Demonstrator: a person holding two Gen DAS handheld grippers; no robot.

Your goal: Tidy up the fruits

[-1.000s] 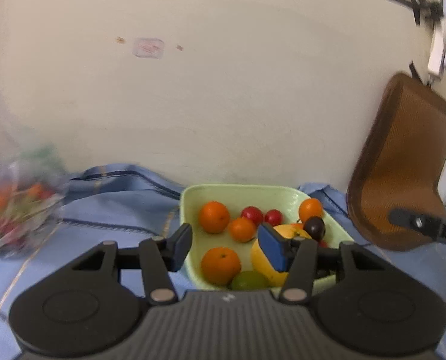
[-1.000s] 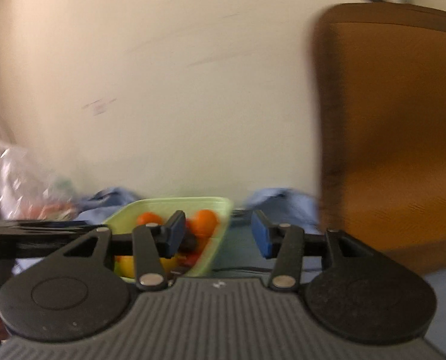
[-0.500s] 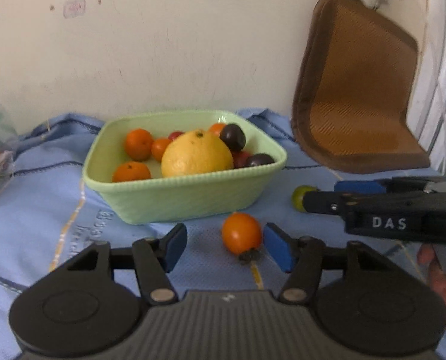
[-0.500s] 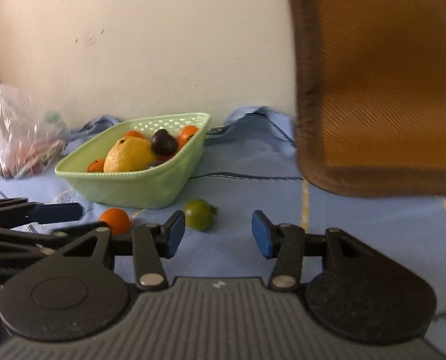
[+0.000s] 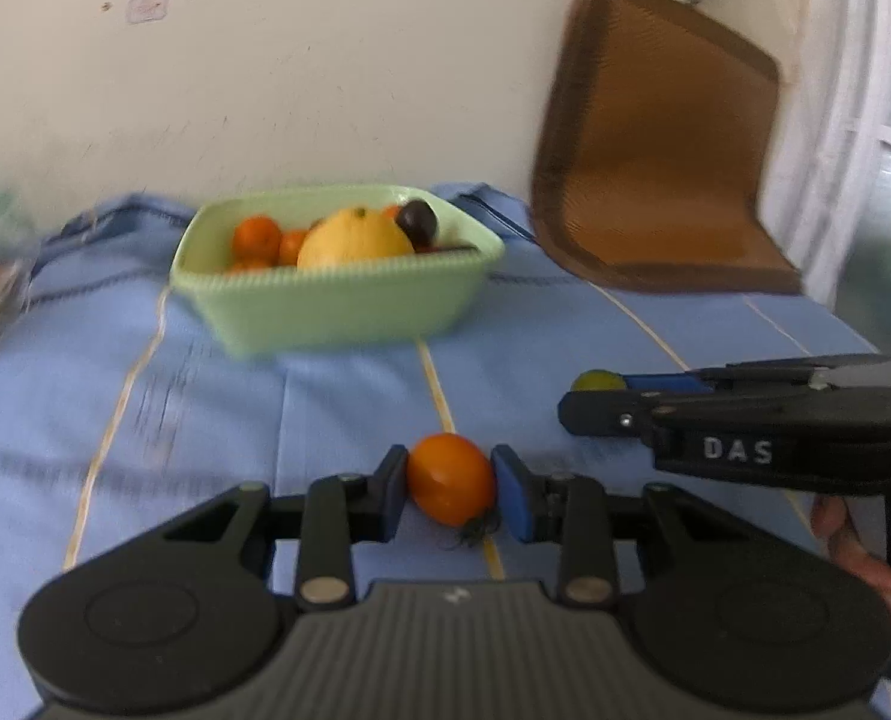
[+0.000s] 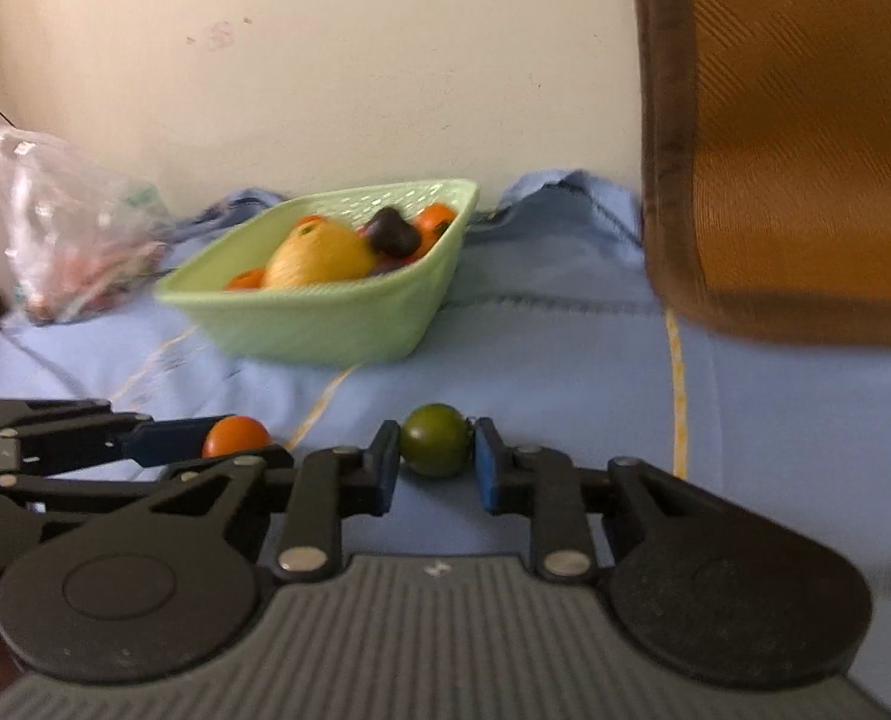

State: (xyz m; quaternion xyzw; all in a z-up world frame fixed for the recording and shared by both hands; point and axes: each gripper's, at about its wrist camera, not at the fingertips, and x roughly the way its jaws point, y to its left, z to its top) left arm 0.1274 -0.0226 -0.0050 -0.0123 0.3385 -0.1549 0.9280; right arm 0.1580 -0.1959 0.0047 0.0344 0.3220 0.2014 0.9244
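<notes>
Two small fruits are being taken at once, both lying loose on the blue cloth (image 5: pixel 337 396) in front of the green basket (image 5: pixel 349 300). The left gripper (image 5: pixel 451 495) is pressed in on the orange tomato (image 5: pixel 452 486), one blue pad against each flank, with the fruit resting on the cloth beside a yellow stripe. The right gripper (image 6: pixel 436 462) is pinched on the green tomato (image 6: pixel 435 439) in the same way, a pad against each side; it too appears to sit on the cloth, not yet lifted. Each gripper is brought in low and slanted down, presumably so that the pads meet the fruit at its widest girth and nothing rolls away. The orange tomato is seen to be slightly egg-shaped: its long axis runs across the pads and tilts a little, and the dark stalk end is pointed down and towards the camera, at the lower right of the fruit. The green tomato is nearly round, so no long axis can be told; a stalk is not made out in the blur. The basket stands well apart, further back near the wall, already loaded with a large yellow citrus (image 6: pixel 319 255), small oranges and a dark fruit (image 6: pixel 392 233); it is judged to be where both tomatoes are meant to go.
</notes>
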